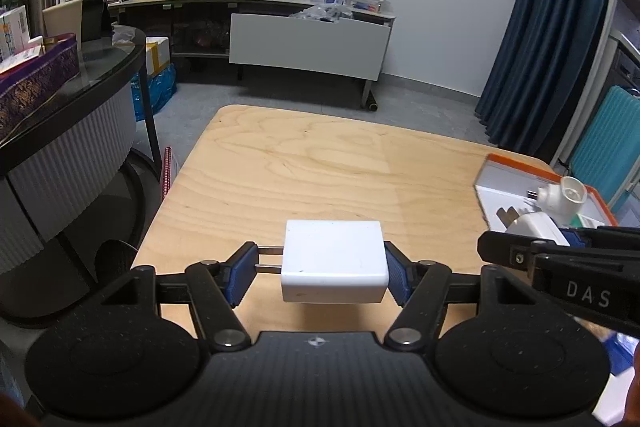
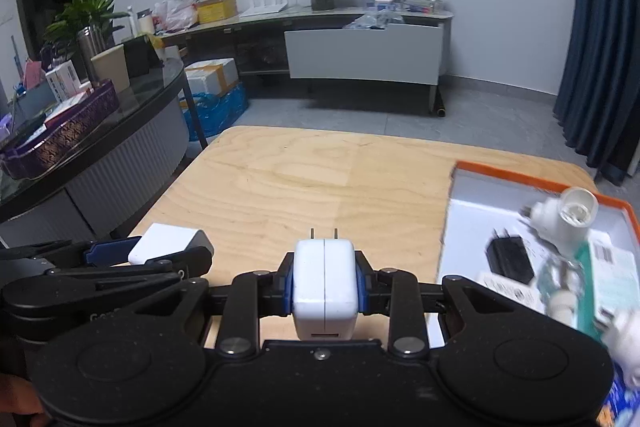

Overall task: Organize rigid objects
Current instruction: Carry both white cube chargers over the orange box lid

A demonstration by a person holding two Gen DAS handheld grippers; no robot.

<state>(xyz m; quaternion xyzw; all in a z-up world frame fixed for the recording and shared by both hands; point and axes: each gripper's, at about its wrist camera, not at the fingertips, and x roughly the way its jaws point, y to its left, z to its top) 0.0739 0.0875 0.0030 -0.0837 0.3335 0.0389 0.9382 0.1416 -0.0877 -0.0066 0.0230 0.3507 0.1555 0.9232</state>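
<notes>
1. Holding a flat white charger (image 1: pixel 334 261) in my left claw (image 1: pixel 322 273), I have the pads clamped on its prongs at one end and its body at the other, jaws partly spread to span its length.
2. My right claw (image 2: pixel 325 283) is drawn in as narrow as it goes around a rounded white adapter (image 2: pixel 324 281), prongs pointing forward, pads pressing its two flat sides; that looks a firm grip.
3. Both pieces hang above the bare wooden tabletop (image 1: pixel 320 167), not resting on it, so I judge them in transit.
4. The orange-rimmed tray (image 2: pixel 520 181) sits at the right, already carrying a black plug (image 2: pixel 510 259), a white fitting (image 2: pixel 568 217) and small packets, so I take it as the collecting place.
5. Open floor remains in its near left corner, which suits the adapter.
</notes>
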